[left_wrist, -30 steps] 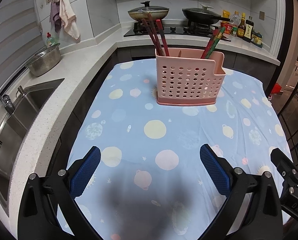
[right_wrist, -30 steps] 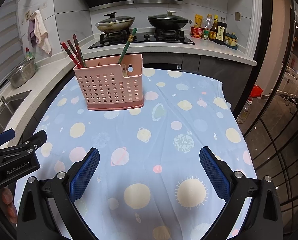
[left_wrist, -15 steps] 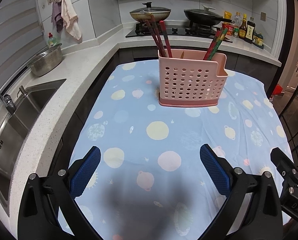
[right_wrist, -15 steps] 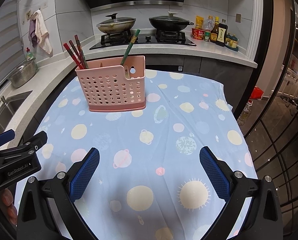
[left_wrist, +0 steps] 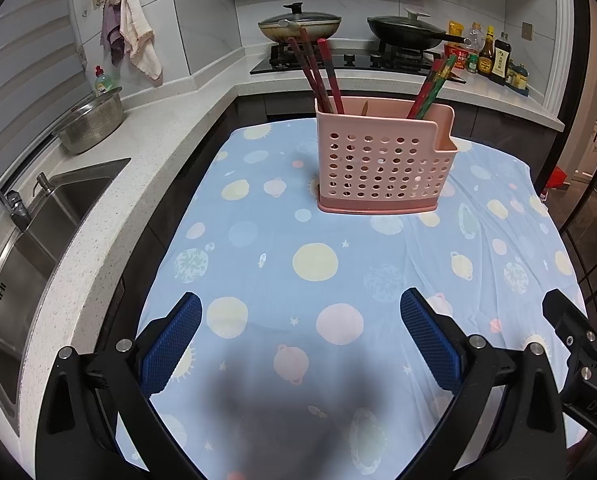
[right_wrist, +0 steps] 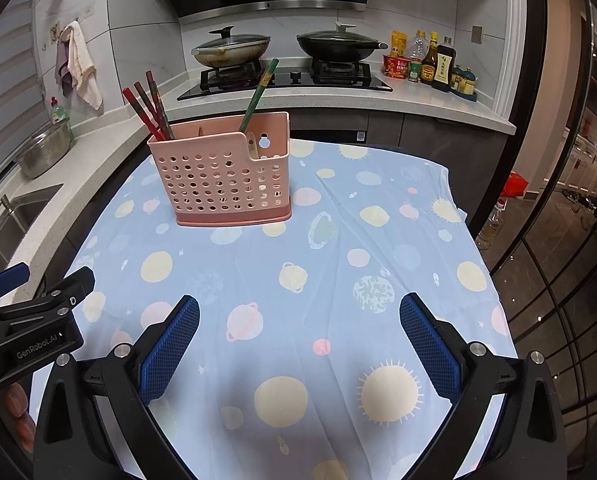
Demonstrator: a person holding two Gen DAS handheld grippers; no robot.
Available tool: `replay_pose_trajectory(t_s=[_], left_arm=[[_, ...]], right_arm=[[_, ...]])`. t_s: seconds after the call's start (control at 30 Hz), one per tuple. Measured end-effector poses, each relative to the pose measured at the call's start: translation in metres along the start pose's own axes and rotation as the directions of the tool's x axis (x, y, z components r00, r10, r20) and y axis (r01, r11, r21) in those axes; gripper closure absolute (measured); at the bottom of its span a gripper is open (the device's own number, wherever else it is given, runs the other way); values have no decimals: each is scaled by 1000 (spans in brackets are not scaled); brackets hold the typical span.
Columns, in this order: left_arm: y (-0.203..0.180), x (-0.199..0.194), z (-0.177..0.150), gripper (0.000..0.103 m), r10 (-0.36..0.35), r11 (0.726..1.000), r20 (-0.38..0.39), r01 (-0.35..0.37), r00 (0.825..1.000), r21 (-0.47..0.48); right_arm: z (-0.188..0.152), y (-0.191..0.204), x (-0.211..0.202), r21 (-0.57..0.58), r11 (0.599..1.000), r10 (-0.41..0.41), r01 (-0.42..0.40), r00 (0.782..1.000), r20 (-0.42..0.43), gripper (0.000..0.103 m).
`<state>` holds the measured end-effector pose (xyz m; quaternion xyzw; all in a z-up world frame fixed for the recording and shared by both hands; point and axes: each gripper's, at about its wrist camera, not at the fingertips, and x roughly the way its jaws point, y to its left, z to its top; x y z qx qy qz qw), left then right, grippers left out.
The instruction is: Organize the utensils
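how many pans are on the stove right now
2: a lidded pan on the left burner and a black lidded pan on the right burner of the stove.

Both fisheye views look forward and slightly down across the tabletop point(left_wrist: 314, 264) toward the stove wall, each with its own open jaws filling the lower frame. The left wrist view sits nearer the sink point(left_wrist: 38, 220), at its left edge. The right wrist view sits further right. Both share the pink utensil basket point(right_wrist: 226, 184), centred in the upper half and well apart from each camera.
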<state>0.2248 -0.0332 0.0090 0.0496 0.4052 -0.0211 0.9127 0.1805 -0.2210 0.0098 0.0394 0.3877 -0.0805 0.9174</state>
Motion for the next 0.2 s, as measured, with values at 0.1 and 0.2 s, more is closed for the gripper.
replay_pose_trajectory(t_s=[0.1,0.2], left_arm=[[1,2,0,8,17,1000,4,-17,1000,-8],[1,7,0,8,19,1000,-4,-19,1000,-8]], right_arm=[[1,0,3,2,1000,-4,4,1000,1,6],[0,-1,6,5,1000,-6,6,1000,5,6]])
